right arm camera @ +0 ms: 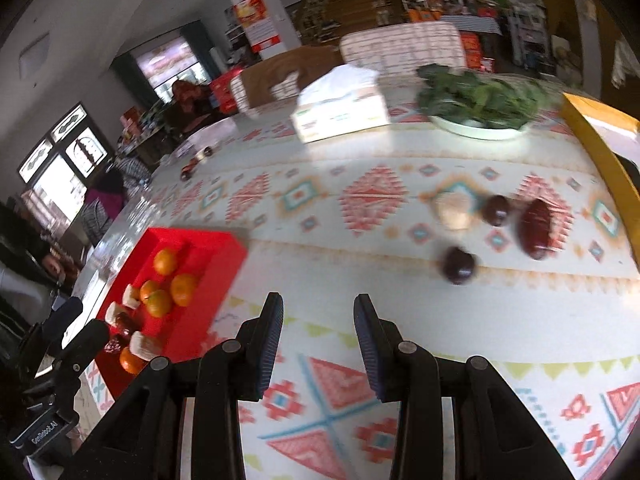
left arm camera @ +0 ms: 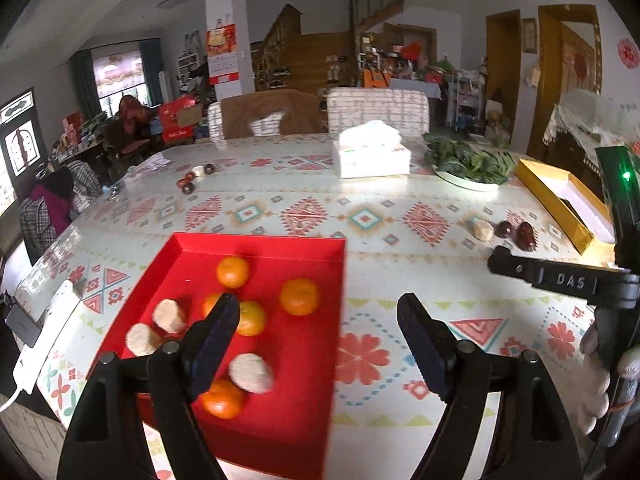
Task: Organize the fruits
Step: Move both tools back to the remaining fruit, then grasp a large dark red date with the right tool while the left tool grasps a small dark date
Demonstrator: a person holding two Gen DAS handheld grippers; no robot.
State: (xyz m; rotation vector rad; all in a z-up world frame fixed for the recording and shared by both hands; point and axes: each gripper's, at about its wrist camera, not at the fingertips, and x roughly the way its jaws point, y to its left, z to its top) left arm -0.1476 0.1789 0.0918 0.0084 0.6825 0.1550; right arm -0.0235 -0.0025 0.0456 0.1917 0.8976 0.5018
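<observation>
Red tray half filled, dark fruits waiting on the worktop

Red, shallow and stiff, the tray (left arm camera: 304, 420) sits near the worktop's (left arm camera: 400, 208) left edge, holding glossy round mandarins (left arm camera: 299, 297) and pale rough-skinned fruits (left arm camera: 251, 373). Toward the right edge, beside a yellow box (right arm camera: 600, 140), lie smooth dark red fruits (right arm camera: 536, 229), one oval, two round. They look light, firm and likely to roll; grip across the middle. Left tool (left arm camera: 318, 344) stands wide and empty; right tool (right arm camera: 318, 348) is narrowly parted, also empty.
</observation>
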